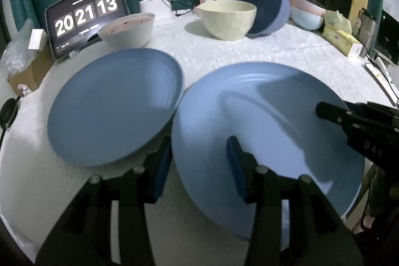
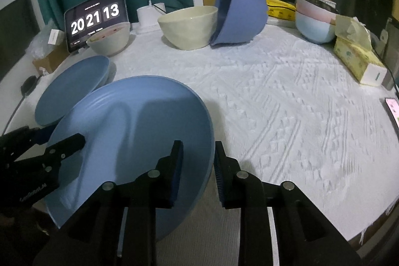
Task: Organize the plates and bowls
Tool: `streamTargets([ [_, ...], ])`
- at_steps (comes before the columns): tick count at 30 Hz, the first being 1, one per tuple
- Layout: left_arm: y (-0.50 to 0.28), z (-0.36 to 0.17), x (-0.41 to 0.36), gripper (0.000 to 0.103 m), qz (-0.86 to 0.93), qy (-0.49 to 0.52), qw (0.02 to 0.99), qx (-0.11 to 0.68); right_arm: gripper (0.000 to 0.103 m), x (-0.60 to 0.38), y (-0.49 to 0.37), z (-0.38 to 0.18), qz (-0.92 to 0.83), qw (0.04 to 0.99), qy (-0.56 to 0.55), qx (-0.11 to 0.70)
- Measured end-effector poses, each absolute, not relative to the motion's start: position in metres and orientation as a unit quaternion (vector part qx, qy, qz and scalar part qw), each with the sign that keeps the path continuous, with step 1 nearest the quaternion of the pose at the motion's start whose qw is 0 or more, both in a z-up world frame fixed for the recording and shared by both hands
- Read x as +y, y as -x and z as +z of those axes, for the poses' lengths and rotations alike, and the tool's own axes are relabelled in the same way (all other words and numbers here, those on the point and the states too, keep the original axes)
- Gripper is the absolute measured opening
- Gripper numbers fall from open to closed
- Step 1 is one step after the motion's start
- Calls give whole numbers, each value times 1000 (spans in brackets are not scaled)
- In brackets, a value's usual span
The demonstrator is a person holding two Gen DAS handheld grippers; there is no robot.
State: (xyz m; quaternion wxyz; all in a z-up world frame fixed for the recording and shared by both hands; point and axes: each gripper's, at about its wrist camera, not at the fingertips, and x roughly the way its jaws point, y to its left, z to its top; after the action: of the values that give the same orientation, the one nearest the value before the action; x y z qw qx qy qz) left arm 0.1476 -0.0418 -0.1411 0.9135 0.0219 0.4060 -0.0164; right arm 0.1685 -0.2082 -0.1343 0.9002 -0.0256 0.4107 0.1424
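A: Fingers of the right gripper first. They sit clenched on the right rim of the large blue plate, one pad on the upper face, the other under the edge.

B: And the left gripper?

A: Released. Its fingers straddle the same plate's left rim, with a clear gap on either side. Nothing is pinched there.

B: Where is that plate?

A: At the near edge of the table, tilted, its near part hanging out past the white textured cloth. Whether its far rim touches the cloth, I cannot tell.

B: Other plates?

A: A second blue plate, just left of the first and a little further back. The rims are very close; I can't say whether they touch.

B: Bowls?

A: All toward the back.
- White bowl, pinkish inside, far left, just in front of a tablet showing a clock.
- Cream bowl, upright, near the middle.
- Dark blue bowl, tipped on its side, leaning against the cream one, mouth facing left.
- Nested bowls at far right, pink over pale blue.

B: Anything beside that pile?

A: Yellow tissue packs, just to its right.
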Motion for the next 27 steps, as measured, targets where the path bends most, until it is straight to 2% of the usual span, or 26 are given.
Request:
streamTargets([
  [6,-164,-142,-43,45,-20,-14,913,407,19,-211,-185,-133,143,900,20,410],
  [27,-204,-136,-44,46,-57,26,903,424,21,-218,-236,-129,90,904,28,416],
])
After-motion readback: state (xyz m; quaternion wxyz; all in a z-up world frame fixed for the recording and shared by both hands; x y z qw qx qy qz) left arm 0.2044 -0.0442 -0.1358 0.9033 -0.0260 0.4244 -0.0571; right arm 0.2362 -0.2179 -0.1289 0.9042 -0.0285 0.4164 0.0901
